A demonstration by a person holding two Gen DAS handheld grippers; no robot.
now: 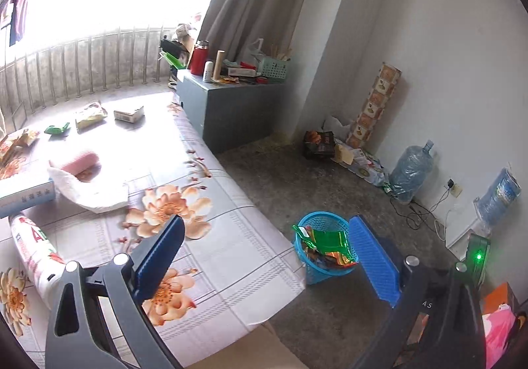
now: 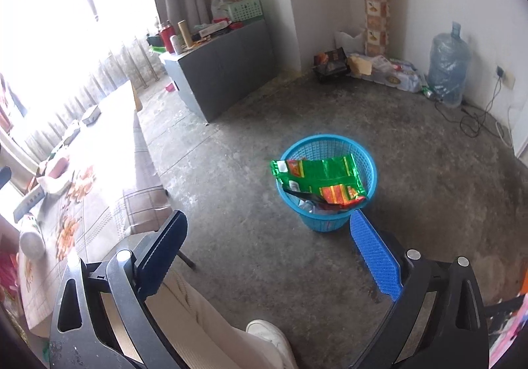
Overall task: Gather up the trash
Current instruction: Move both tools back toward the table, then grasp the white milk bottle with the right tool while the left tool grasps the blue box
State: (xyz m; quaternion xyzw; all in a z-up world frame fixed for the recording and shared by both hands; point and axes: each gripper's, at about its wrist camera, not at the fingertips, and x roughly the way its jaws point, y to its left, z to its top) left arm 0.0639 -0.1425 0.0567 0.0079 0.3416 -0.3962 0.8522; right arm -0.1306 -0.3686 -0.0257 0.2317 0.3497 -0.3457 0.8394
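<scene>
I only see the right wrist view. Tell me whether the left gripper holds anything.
Observer: Nothing. The left gripper is open, with nothing between its fingers.
Operator: The far end of the table is washed out here. List the trash on it.
Observer: A green packet, a yellow snack bag and a small box.
Operator: Say what lies nearer.
Observer: A pink roll next to a white bag.
</scene>
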